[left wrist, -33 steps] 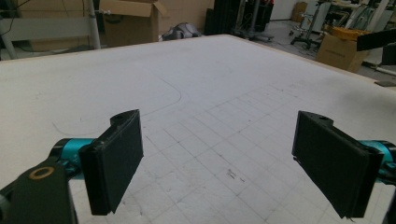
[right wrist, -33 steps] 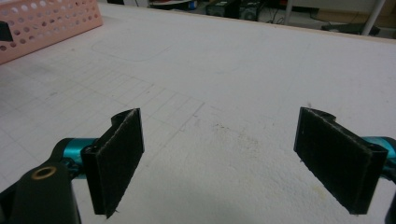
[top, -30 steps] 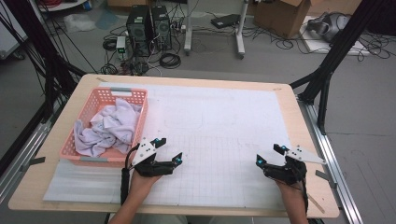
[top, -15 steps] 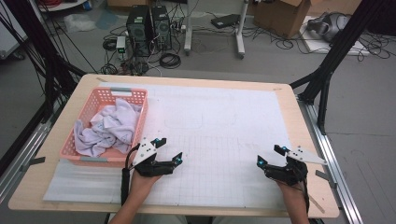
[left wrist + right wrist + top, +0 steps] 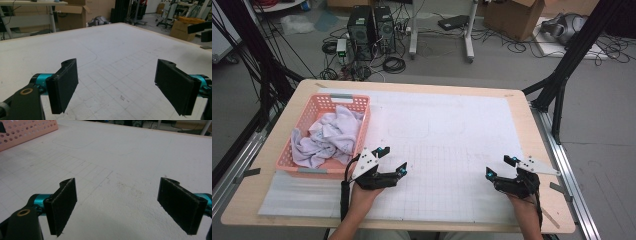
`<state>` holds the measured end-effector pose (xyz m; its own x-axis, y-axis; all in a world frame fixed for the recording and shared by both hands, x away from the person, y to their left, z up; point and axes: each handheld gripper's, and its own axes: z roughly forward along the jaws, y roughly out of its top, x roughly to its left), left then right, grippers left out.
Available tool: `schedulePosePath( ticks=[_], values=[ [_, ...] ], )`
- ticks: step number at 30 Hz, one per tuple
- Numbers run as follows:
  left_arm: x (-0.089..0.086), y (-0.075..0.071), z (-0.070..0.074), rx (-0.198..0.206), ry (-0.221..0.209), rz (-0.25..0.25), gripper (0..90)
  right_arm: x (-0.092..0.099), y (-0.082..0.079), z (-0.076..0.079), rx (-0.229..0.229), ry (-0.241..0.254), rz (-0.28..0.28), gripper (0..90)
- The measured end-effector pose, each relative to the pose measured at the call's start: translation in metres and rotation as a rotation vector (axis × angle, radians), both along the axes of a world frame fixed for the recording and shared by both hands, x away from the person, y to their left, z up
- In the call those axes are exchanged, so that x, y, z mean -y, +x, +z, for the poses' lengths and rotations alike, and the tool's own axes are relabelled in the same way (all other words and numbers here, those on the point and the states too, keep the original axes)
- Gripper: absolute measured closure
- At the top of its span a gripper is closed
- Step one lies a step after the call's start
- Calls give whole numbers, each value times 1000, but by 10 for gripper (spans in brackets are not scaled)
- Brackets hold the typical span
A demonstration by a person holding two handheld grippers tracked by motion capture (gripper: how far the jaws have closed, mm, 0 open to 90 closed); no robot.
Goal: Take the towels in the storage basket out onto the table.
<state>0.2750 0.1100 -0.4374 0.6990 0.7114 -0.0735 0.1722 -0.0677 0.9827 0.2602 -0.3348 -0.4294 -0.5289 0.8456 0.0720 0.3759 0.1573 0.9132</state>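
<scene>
Cloth lies heaped in the basket, untouched. Nothing has shifted over the last second: left gripper just beside the basket, right gripper well apart, both spread, empty; pickup not begun.

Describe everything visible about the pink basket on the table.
The pink basket is a rectangular, plastic-looking crate with perforated walls and a grey strip on each short end. It sits upright on the left side of the table, partly on the white gridded mat. A crumpled whitish cloth fills it, bunched up to the rim. The left gripper, jaws open, sits just beside its near right corner, apparently without touching it.
</scene>
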Motion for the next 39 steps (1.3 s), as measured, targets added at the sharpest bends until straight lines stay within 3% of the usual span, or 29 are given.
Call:
schedulePosePath(
  ticks=[9, 16, 19, 24, 39],
  values=[
    [7, -3, 11, -3, -6, -28, 154, -1, 1, 0, 5, -7, 6, 148],
    [3, -4, 39, -14, -41, -8, 154, 1, 0, 1, 1, -2, -1, 148],
    [-1, -5, 49, -11, -75, -16, 154, 1, 0, 1, 1, 0, -2, 148],
    [-7, -4, 60, -8, -69, -13, 154, -1, 1, 0, 1, -6, 5, 148],
    [-59, 15, 99, -26, -99, 52, 157, 0, 2, 0, -2, -5, 3, 147]
  ],
)
